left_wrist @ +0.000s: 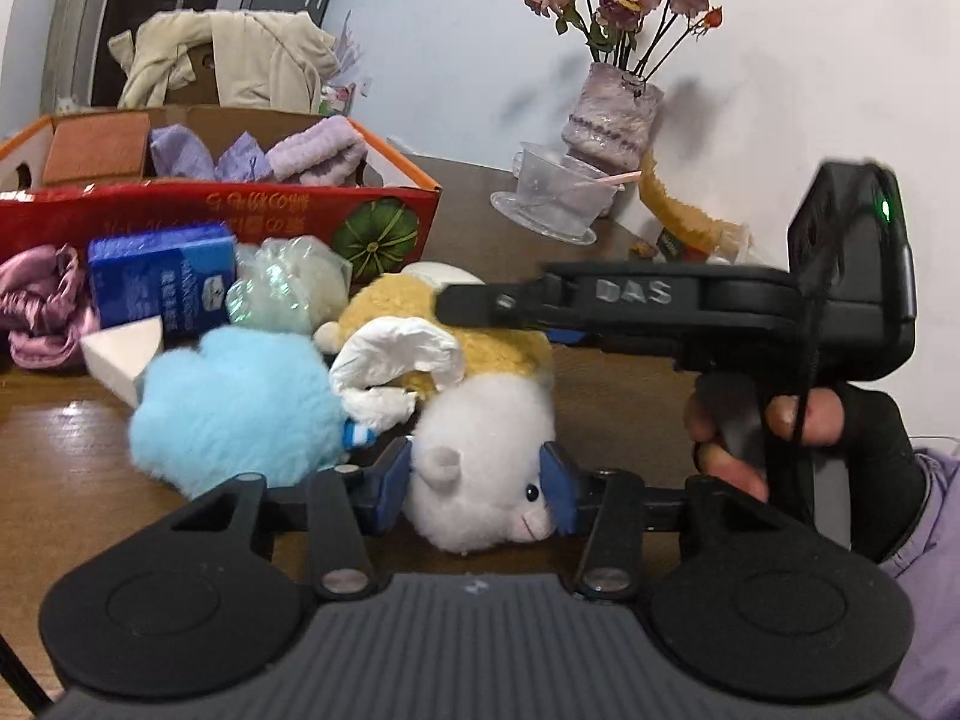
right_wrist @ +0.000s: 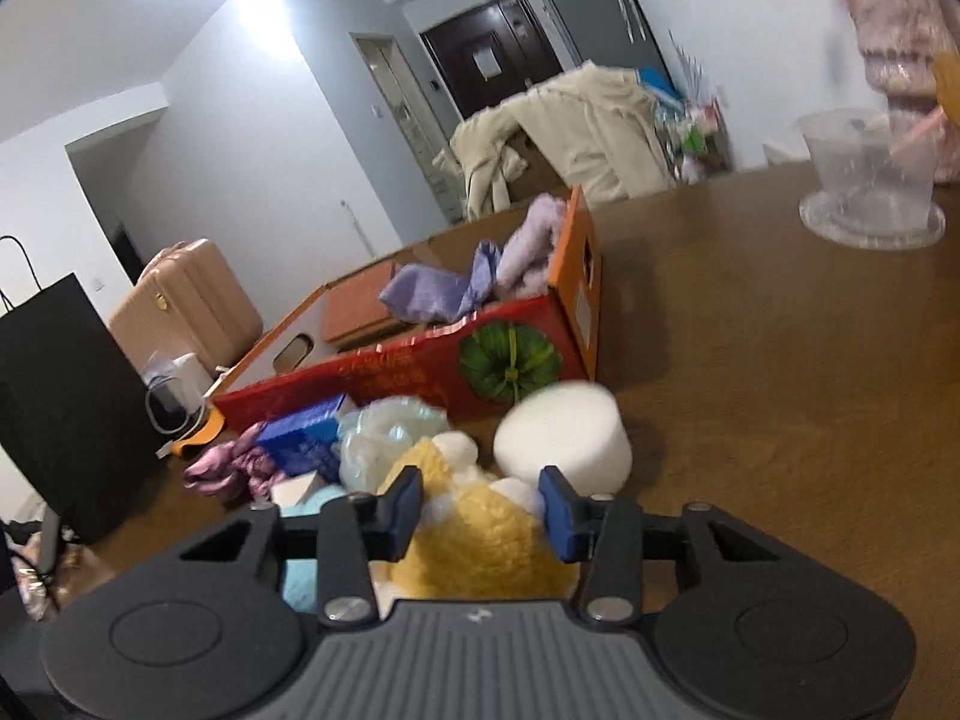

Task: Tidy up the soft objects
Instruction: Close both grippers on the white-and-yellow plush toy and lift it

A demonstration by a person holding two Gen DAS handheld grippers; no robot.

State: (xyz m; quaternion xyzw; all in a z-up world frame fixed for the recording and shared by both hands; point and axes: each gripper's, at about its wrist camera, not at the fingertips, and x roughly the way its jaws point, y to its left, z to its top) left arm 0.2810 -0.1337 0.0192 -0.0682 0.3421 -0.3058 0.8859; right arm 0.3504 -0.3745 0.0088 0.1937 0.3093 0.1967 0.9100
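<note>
A white plush toy (left_wrist: 480, 420) lies on the wooden table (left_wrist: 624, 396), and my left gripper (left_wrist: 474, 489) is shut on it, blue pads pressing both sides of its head. Just behind it lies a yellow plush toy (right_wrist: 480, 540), which my right gripper (right_wrist: 483, 513) is shut on. The left wrist view shows that gripper (left_wrist: 456, 303) from the side, held by a gloved hand (left_wrist: 840, 420). A red cardboard box (right_wrist: 390, 372) behind the pile holds purple cloths (right_wrist: 444, 294).
Around the plush toys lie a fluffy blue ball (left_wrist: 234, 408), crumpled white plastic (left_wrist: 396, 354), a mesh bath sponge (left_wrist: 288, 288), a blue packet (left_wrist: 162, 276), pink satin cloth (left_wrist: 42, 306) and a white foam cylinder (right_wrist: 564, 438). A vase of dried roses (left_wrist: 612, 120) and a plastic bowl (left_wrist: 558, 192) stand by the wall.
</note>
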